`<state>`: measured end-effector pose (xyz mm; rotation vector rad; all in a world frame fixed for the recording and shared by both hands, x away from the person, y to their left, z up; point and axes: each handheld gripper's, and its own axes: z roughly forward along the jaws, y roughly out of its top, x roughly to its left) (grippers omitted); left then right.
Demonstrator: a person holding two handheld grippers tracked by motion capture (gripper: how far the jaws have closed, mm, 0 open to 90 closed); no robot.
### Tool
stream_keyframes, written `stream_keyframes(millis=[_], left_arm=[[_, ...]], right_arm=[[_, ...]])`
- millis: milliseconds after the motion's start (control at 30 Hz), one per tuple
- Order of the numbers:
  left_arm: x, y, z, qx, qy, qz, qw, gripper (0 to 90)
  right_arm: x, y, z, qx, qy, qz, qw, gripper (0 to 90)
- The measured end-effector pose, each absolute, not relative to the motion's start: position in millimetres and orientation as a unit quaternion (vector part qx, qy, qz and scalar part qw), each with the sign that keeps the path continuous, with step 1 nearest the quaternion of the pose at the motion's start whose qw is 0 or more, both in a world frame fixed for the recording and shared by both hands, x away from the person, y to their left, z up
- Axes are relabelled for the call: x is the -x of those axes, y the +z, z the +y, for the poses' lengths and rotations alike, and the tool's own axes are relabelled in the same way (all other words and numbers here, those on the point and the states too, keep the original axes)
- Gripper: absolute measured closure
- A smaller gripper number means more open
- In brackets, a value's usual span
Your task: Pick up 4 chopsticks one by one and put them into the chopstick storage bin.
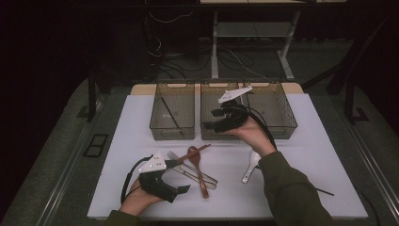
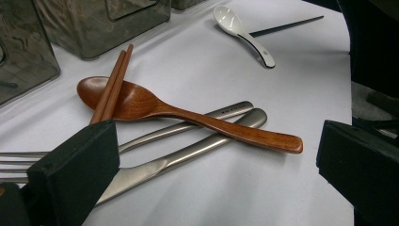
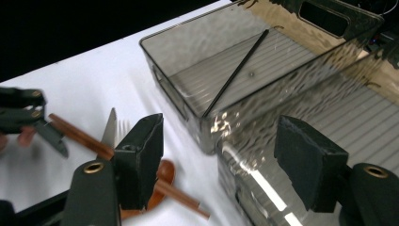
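Note:
A heap of cutlery lies on the white table [image 1: 117, 141]: a wooden spoon [image 2: 155, 106], a pair of brown chopsticks [image 2: 113, 84] across its bowl, and a steel fork [image 1: 175, 157] and knife [image 2: 188, 155] beneath. My left gripper [image 1: 179, 176] rests low at the front left with its jaws open on either side of the handle ends, touching nothing. My right gripper [image 1: 211, 118] hovers open and empty over the front wall of the middle bin [image 1: 209, 133]. The left bin [image 3: 197, 61] holds one black chopstick [image 3: 235, 70].
Three smoky clear bins stand in a row at the back; the right bin [image 1: 275, 110] is beside the middle one. A white ceramic spoon [image 1: 249, 167] lies right of the heap. A second black chopstick [image 1: 324, 191] lies near the front right edge.

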<state>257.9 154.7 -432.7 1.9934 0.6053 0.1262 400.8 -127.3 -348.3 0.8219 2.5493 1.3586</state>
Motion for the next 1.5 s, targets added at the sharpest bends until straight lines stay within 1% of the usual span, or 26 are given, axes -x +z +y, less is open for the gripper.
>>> stream_keyframes(millis=[833, 1167, 1500], left_arm=[[-259, -433, 155, -0.825, 0.054, 0.254, 0.502, 0.0], [-258, -432, 157, -0.825, 0.057, 0.253, 0.503, 0.0], [-258, -432, 158, -0.824, 0.057, 0.255, 0.502, 0.0]], right_arm=[[-340, -368, -218, -0.281, 0.48, 0.829, 0.061, 33.5], [-323, -378, -250, -0.294, 0.467, 0.832, 0.063, 34.9], [-304, -385, -283, -0.31, 0.464, 0.827, 0.067, 38.4]])
